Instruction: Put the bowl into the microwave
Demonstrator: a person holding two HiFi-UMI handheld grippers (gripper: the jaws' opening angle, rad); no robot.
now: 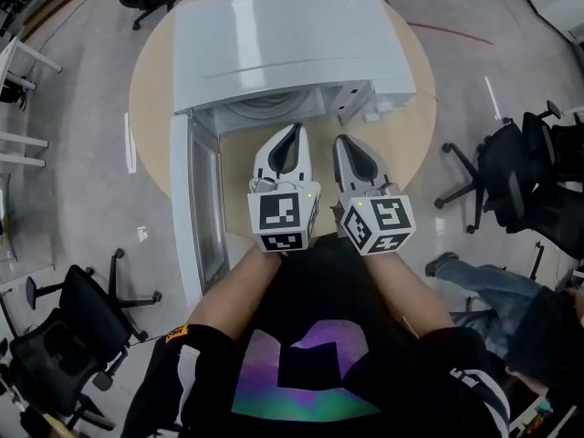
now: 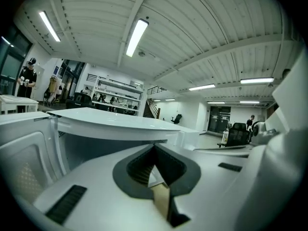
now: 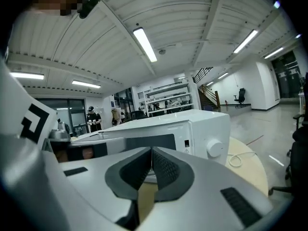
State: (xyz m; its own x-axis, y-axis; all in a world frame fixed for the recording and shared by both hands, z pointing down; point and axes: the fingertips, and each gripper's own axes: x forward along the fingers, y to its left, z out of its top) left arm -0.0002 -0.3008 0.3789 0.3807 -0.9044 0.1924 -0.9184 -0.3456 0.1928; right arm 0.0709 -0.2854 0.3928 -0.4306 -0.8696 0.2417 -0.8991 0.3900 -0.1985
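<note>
The white microwave (image 1: 292,44) stands on a round wooden table (image 1: 415,144), its door (image 1: 196,208) swung open toward me on the left. Inside the cavity lies a pale round shape (image 1: 265,108); I cannot tell whether it is the bowl or the turntable. My left gripper (image 1: 294,129) and right gripper (image 1: 338,140) are side by side just in front of the opening, both shut and holding nothing. In the left gripper view the left gripper (image 2: 154,148) points at the cavity under the microwave's top (image 2: 110,121). In the right gripper view the right gripper (image 3: 151,151) faces the microwave's dial (image 3: 215,149).
Office chairs stand around the table, at the right (image 1: 529,172) and lower left (image 1: 73,327). Someone's leg (image 1: 474,276) shows at the right. A power cord (image 3: 236,159) lies on the table beside the microwave. People stand far off in the room.
</note>
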